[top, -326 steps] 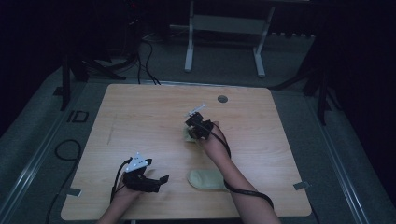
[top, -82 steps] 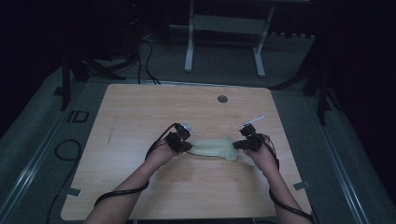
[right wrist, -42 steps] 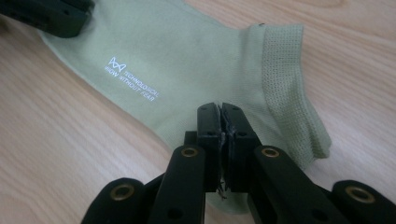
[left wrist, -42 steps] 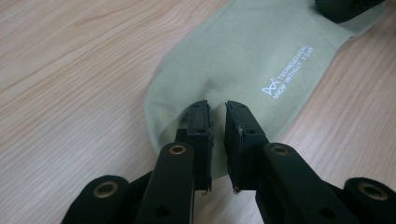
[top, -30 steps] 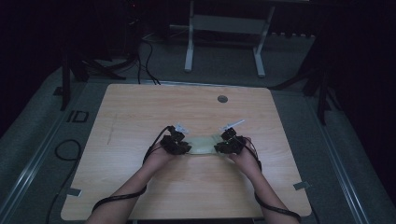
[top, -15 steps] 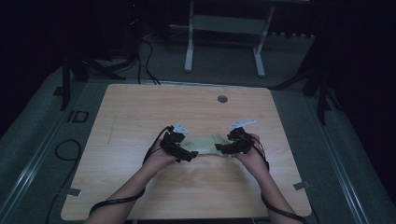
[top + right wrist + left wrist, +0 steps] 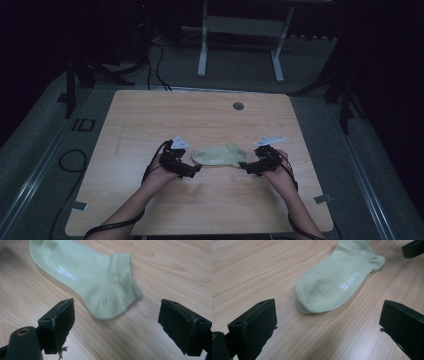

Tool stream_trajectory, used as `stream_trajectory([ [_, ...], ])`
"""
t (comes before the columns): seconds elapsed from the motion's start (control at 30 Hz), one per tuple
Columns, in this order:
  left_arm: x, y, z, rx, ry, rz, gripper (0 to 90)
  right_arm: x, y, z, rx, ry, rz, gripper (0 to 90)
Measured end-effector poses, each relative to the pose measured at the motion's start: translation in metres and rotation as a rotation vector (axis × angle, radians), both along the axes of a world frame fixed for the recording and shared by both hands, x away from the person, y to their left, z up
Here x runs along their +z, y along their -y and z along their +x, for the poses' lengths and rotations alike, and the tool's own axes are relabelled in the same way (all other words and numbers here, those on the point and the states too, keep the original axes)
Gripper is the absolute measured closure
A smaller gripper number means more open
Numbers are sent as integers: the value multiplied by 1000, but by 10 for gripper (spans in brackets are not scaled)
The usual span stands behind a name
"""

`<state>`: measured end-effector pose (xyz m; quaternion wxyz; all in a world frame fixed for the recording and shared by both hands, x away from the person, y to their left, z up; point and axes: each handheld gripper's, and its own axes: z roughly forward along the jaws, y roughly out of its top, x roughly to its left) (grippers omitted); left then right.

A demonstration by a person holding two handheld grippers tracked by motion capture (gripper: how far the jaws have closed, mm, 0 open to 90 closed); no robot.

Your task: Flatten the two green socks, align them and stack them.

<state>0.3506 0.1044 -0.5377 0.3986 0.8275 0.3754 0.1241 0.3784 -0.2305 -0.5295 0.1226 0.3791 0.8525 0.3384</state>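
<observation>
Both pairs of jaws are spread wide and grasp nothing. In the left gripper view the two black jaws of the left gripper (image 7: 327,325) stand far apart over bare wood, and the toe end of the pale green sock (image 7: 337,282) lies just ahead of the gap, not touching either jaw. In the right gripper view the right gripper (image 7: 116,322) has its jaws released likewise, with the sock's (image 7: 97,282) heel and ribbed cuff lying just ahead of the gap, clear of both jaws.

From the high view, the left gripper (image 7: 192,170) sits just beside the sock's (image 7: 220,155) left end and the right gripper (image 7: 248,167) just beside its right end, so the sock lies between them. The sock rests flat on the counter (image 7: 150,115), stretched lengthwise parallel to the near edge, roughly midway between the left and right edges and somewhat nearer the near edge than the far one. A small white print shows on its upper face, too small to read.

A small round dark disc (image 7: 238,106) sits in the counter near the far edge, well apart from the sock. Each gripper carries a grey three-cornered plate on top, and a cable trails back along each forearm toward the near edge.
</observation>
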Motion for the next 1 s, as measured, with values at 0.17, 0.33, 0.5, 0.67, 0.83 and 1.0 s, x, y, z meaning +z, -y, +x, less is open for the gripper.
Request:
stream_trajectory([
  [0.17, -3, -18, -11, 30, 17, -1, 12, 1, 14, -8, -24, 20, -19, 138],
  [0.33, -7, -37, -23, 58, 5, 0, 12, 1, 30, -13, -59, 27, -6, 138],
  [0.5, -13, -57, -37, 87, -4, -3, 12, -2, 43, -19, -82, 31, -10, 138],
  [0.67, -18, -72, -49, 121, 4, -14, 12, -6, 57, -26, -100, 35, 1, 138],
  [0.83, -23, -86, -57, 156, -4, -39, 13, -7, 74, -34, -137, 47, -10, 136],
  [1.0, -26, -97, -64, 202, 15, -46, 13, -13, 88, -41, -163, 28, 0, 136],
])
